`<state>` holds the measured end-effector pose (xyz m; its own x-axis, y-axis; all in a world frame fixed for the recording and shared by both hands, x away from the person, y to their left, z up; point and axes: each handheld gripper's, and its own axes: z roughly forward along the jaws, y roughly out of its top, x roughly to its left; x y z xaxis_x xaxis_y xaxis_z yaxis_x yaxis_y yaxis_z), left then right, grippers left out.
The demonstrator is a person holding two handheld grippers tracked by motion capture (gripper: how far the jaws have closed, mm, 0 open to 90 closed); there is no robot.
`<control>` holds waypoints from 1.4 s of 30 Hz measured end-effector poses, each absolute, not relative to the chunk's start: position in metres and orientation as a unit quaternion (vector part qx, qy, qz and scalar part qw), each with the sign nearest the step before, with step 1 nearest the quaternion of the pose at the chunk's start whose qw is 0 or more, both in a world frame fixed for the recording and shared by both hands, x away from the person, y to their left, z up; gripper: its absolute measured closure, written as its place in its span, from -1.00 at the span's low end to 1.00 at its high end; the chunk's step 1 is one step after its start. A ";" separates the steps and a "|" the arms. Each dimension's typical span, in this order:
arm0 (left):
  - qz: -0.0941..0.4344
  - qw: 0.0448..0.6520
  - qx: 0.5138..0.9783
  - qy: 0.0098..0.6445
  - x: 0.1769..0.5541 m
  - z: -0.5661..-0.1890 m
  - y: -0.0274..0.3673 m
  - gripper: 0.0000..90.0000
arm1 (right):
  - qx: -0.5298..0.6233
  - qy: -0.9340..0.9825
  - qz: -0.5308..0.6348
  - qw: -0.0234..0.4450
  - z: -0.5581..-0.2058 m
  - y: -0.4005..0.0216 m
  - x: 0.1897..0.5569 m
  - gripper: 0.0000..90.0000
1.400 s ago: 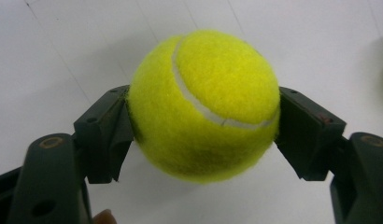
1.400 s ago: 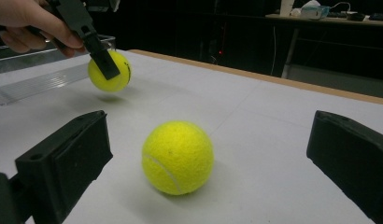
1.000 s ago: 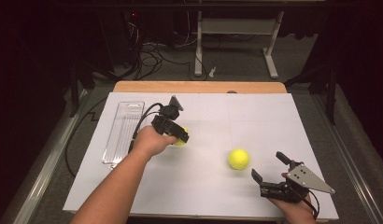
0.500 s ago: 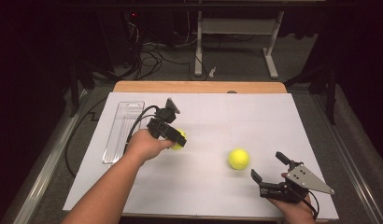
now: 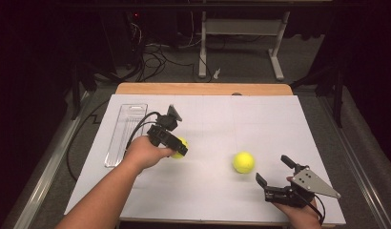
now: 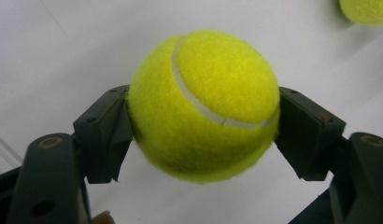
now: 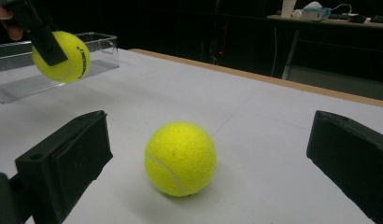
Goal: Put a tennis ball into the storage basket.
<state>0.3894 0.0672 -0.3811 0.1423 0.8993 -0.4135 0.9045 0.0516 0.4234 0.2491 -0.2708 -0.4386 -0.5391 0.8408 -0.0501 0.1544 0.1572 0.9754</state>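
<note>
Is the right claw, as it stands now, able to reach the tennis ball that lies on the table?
Probably yes. The right claw is open and faces the loose tennis ball, with bare table between them. The left claw holds the other ball well to the side.

Black grippers [image 5: 181, 149], black blocky jaws with round screw holes; trailing black cable; grey triangular plate; bare forearms.

A clear plastic tray [image 5: 121, 138] lies at the table's left, one yellow fuzzy tennis ball [image 5: 180, 145] just right of it, another yellow tennis ball [image 5: 243, 162] farther right on the white table top [image 5: 260, 124].
</note>
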 end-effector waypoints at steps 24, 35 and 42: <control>-0.016 0.296 0.687 0.663 0.377 -0.382 0.084 -0.41 | 0.358 0.683 0.551 0.320 -0.438 -0.270 0.248 -0.99; -0.005 0.300 0.680 0.669 0.378 -0.371 0.093 -0.41 | 0.363 0.683 0.540 0.334 -0.436 -0.266 0.248 -0.99; -0.001 0.293 0.682 0.670 0.379 -0.363 0.100 -0.41 | 0.367 0.682 0.531 0.343 -0.436 -0.267 0.248 -0.99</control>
